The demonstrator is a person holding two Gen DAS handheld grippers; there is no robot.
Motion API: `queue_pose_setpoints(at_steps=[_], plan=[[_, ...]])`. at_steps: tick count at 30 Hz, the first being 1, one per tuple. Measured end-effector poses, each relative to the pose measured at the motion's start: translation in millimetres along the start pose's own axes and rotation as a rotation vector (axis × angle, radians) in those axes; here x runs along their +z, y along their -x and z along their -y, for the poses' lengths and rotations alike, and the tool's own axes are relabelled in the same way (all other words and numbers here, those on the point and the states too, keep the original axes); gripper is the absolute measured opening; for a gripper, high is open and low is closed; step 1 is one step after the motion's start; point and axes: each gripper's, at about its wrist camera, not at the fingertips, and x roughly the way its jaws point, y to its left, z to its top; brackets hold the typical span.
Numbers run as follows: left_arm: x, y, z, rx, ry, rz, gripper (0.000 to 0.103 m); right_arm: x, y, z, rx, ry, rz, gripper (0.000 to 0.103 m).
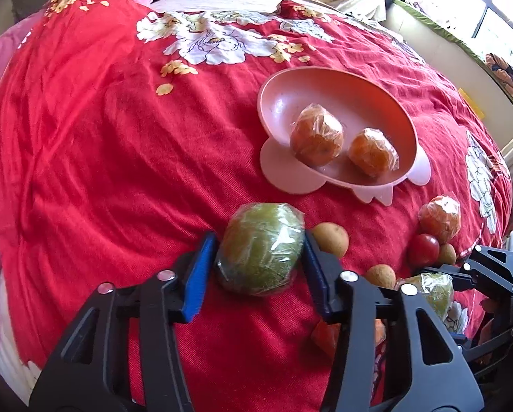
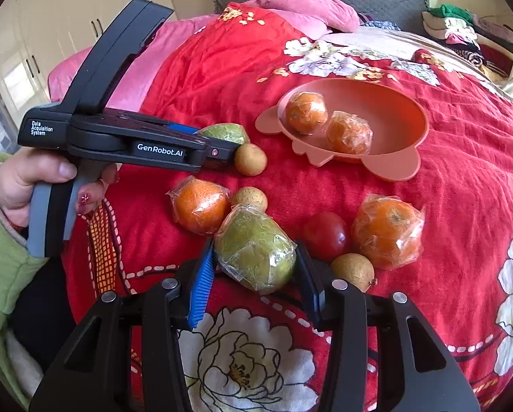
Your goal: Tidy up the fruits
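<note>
My left gripper (image 1: 259, 240) is shut on a green fruit in clear wrap (image 1: 260, 261) that rests on the red bedspread; both blue pads press its sides. In the right wrist view that gripper (image 2: 222, 146) reaches in from the left, held by a hand in a green sleeve. My right gripper (image 2: 254, 250) is shut on a second wrapped green fruit (image 2: 256, 261), also down on the spread. A pink bowl (image 1: 325, 79) (image 2: 394, 92) lies beyond and holds two wrapped oranges (image 1: 316, 139) (image 2: 306, 111).
Loose around the right gripper lie two wrapped oranges (image 2: 200, 207) (image 2: 387, 231), a red tomato (image 2: 325, 235) and three small brown longans (image 2: 250, 159) (image 2: 249, 199) (image 2: 352, 271). Pink pillows (image 2: 308, 7) and a grey headboard stand at the far end of the bed.
</note>
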Motion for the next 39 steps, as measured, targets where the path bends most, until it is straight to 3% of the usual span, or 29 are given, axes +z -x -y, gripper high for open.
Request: queue_pose_setpoints(at_steps=[15,39], plan=[[-5,15,-4,-0.043,0.039,0.015,0.038,4,16,0,0.051,-0.027,0.042,0.043],[8,43,19,-0.064,0.015,0.068,0.038,19,44,21,0.041,-0.09,0.124,0.043]])
